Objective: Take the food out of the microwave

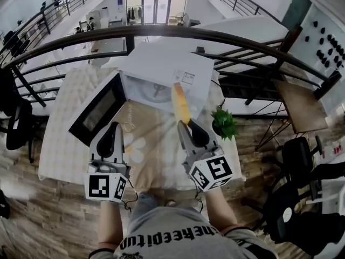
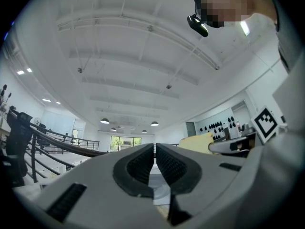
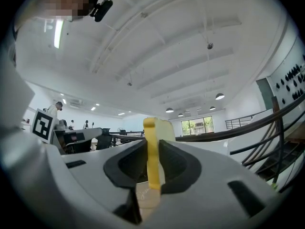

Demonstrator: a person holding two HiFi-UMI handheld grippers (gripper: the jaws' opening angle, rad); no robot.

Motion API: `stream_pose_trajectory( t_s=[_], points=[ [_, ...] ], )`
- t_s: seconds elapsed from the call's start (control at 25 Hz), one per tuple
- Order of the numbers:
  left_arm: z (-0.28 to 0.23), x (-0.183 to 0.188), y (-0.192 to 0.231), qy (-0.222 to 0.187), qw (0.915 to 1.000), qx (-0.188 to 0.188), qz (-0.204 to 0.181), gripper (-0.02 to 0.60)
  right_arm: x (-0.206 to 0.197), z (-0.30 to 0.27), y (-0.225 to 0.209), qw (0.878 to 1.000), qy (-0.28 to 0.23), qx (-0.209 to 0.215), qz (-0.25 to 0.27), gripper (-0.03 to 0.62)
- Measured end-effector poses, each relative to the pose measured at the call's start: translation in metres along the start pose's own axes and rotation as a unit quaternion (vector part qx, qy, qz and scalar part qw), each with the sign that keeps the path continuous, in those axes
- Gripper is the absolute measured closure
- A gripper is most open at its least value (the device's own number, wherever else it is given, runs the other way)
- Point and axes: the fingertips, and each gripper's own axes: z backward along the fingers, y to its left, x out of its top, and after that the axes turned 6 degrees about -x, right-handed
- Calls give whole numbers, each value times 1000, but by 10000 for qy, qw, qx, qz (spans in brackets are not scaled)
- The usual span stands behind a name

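A white microwave [image 1: 161, 63] stands at the back of the table with its dark-windowed door [image 1: 99, 109] swung open to the left. A pale turntable plate [image 1: 153, 92] shows inside. My right gripper [image 1: 186, 124] is shut on a flat yellow slice of food [image 1: 180, 104], which it holds on edge just in front of the microwave's opening. In the right gripper view the slice [image 3: 152, 151] stands upright, clamped between the pads [image 3: 174, 163]. My left gripper [image 1: 114, 127] hovers to the left below the door, shut with nothing in it [image 2: 155, 163]. The slice [image 2: 198, 142] also shows in the left gripper view.
The table [image 1: 70, 144] wears a light patterned cloth. A small green plant [image 1: 223, 123] sits at the table's right edge, close beside my right gripper. A dark curved railing [image 1: 161, 32] runs behind the microwave. A wooden floor lies below.
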Motion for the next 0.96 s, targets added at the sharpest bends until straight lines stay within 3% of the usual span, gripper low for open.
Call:
stream_pose_trajectory(
  t_s=[0.96],
  points=[
    [-7,-6,-2,54,10000,47,6,566,3,0,-10,9998,-148,6,-130,514]
  ],
)
